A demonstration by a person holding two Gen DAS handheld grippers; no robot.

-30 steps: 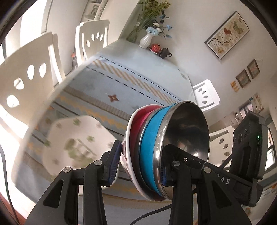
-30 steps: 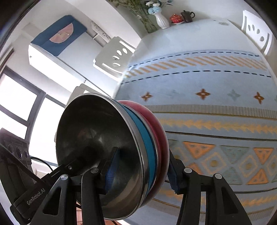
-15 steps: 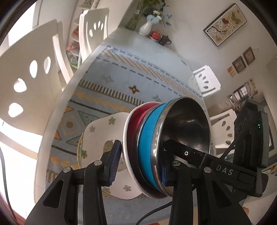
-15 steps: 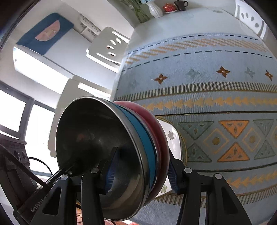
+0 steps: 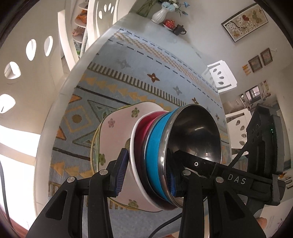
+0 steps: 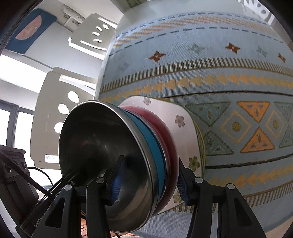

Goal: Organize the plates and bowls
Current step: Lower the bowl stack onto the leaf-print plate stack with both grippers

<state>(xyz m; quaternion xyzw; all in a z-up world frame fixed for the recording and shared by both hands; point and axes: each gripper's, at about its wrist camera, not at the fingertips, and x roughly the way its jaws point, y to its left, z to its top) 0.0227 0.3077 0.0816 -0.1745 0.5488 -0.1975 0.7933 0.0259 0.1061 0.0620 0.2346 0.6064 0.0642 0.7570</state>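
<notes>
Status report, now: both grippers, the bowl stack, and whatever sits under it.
Left gripper and right gripper both clamped on the bowl stack. Stack tilted, above the flowered plate. No obstruction seen on the tablecloth.

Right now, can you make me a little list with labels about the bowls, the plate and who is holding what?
held: stack of bowls, steel bowl inside, then blue, then red
left tool: shut on the stack's rim
right tool: shut on the rim on the other side
tilt: stack tipped on its side, off the table
below: flowered plate lying on the patterned tablecloth
far end of table: white vase, small dark teapot
</notes>
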